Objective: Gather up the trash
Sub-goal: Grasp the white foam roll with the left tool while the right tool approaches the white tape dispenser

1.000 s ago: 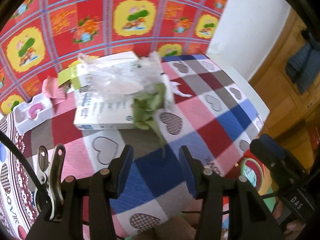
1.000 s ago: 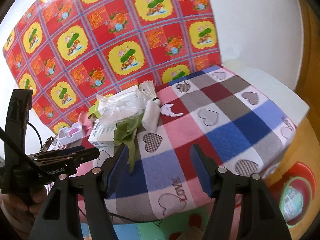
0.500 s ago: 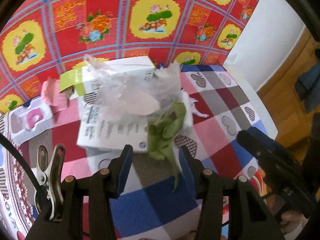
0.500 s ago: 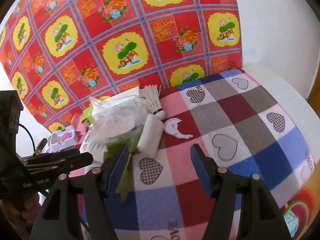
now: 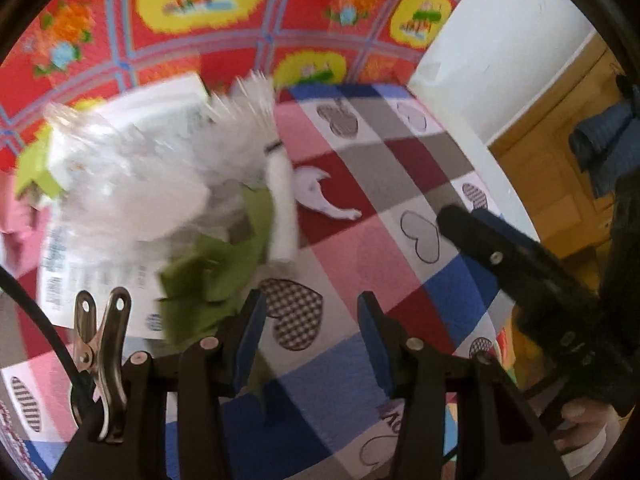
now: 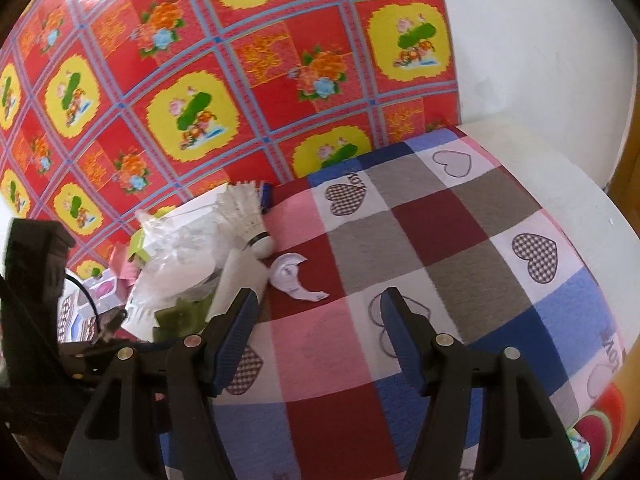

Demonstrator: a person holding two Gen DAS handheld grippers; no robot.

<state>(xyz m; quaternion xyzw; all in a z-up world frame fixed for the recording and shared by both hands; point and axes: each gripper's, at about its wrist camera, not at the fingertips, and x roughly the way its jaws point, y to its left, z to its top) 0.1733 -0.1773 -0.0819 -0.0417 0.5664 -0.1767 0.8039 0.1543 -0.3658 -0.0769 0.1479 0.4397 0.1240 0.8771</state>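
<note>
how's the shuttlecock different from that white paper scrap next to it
The shuttlecock is bulky, a feathered cone with a rounded cork end; the paper scrap is thin and curved. The shuttlecock leans against the trash pile; the scrap lies flat, alone on the checked cloth. Both are white, and neither is held by a gripper.

Both wrist views low over checked cloth (image 5: 344,392), facing patterned wall (image 6: 248,80), sharing trash pile (image 6: 180,268)
</note>
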